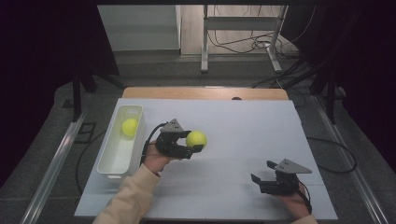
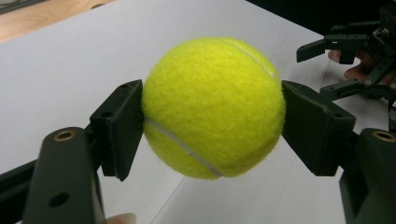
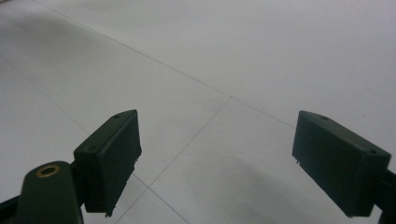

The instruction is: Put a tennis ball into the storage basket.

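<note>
We note the left gripper (image 1: 187,145) pinching a yellow tennis ball (image 1: 196,139) between its jaws, one pad pressed on each side of the ball's widest part; in the left gripper view the ball (image 2: 214,107) sits square between the pads, clear of the surface below it. The relation that matters, as we judge it: the white bin (image 1: 106,164) lies to the left of the held ball, on the far side of the left hand (image 1: 156,161) from it, so the ball would have to travel leftward across the hand's own line to reach the bin's opening. The bin's long axis runs away from the person, near the left edge of the surface. A second tennis ball (image 1: 130,127) already lies in its far end, so the near end is the free part. The left gripper is plainly the nearer one to the bin. The right gripper (image 1: 264,175) rests well apart at the near right, jaws spread with nothing between them, over bare surface (image 3: 261,56). The surface (image 1: 252,126) is a pale, flat sheet with faint seam lines, a wooden edge showing at its far side. Beyond it: dark curtains at both sides, a grey floor, a metal frame with loose cables.
</note>
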A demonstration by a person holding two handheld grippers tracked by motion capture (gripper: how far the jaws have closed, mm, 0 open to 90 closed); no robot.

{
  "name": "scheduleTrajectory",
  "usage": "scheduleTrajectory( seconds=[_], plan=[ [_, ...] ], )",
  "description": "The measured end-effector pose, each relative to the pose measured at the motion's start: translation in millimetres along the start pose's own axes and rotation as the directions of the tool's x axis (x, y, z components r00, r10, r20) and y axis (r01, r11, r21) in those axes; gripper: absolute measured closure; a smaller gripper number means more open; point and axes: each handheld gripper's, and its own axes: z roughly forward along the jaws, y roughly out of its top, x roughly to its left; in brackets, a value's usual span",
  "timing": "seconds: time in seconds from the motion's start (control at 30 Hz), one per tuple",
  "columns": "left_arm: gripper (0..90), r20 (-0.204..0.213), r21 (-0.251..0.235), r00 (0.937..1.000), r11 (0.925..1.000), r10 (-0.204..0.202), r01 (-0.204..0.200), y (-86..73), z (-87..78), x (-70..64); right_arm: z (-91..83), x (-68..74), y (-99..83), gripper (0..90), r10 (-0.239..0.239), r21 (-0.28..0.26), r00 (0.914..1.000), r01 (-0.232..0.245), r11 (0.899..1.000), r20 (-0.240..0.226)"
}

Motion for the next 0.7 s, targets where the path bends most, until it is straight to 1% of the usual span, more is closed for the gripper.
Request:
scheduleTrajectory(
  seconds=[0.2, 0.4, 0.5, 0.7],
  plan=[
    [26.4, -0.019, -0.011, 0.9998, 0.9999, -0.003, 0.002, 0.6, -7.5, 0.9, -1.4, 1.1, -0.4, 16.0, -0.005, 0.005, 1.0, 0.005, 1.0, 0.003],
    [26.3, -0.037, -0.019, 0.9993, 0.9998, -0.009, 0.009, -0.2, -15.9, 0.5, -3.4, 2.2, -0.2, 16.0, 0.001, -0.009, 0.9999, -0.001, 1.0, -0.01],
    [26.4, -0.045, -0.027, 0.9988, 0.9995, -0.018, 0.017, -0.8, -20.8, 1.3, -2.9, 2.7, 0.0, 16.0, -0.006, -0.008, 0.9999, 0.006, 1.0, -0.013],
    [26.4, -0.057, -0.038, 0.9981, 0.9991, -0.022, 0.02, -0.2, -27.3, 3.2, -2.6, 1.8, -0.4, 16.0, -0.011, -0.002, 0.9998, 0.011, 1.0, -0.016]
  ],
)
